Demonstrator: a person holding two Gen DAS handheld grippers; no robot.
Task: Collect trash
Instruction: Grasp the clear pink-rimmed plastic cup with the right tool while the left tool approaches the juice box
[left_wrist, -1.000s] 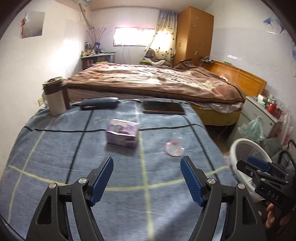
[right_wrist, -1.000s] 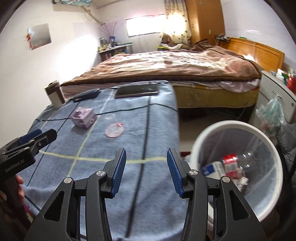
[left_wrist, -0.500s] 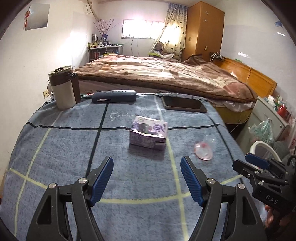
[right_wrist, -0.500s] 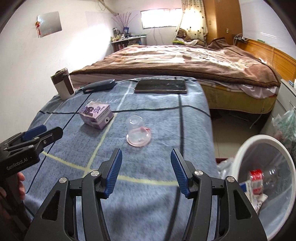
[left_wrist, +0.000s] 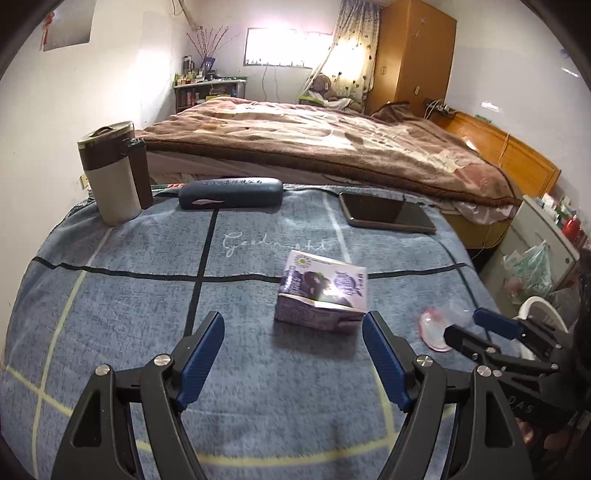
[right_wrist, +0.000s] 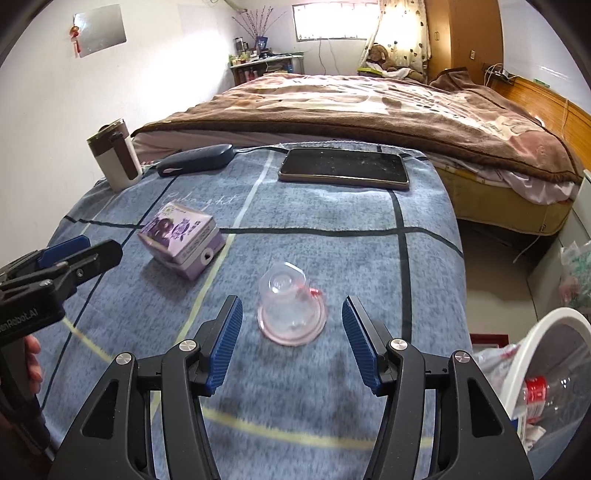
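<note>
Lowering spread right tongs (right_wrist: 291, 341) squarely around clear cup (right_wrist: 291, 314), pinching gently; keeping left tongs (left_wrist: 293, 356), likewise spread, over carton (left_wrist: 323, 299).

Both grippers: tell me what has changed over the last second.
Both have advanced over the table: the left gripper toward the purple carton, the right gripper toward the clear cup, now just ahead between its fingers. Both stay open; nothing grasped. Carton, cup and phone haven't moved.
</note>
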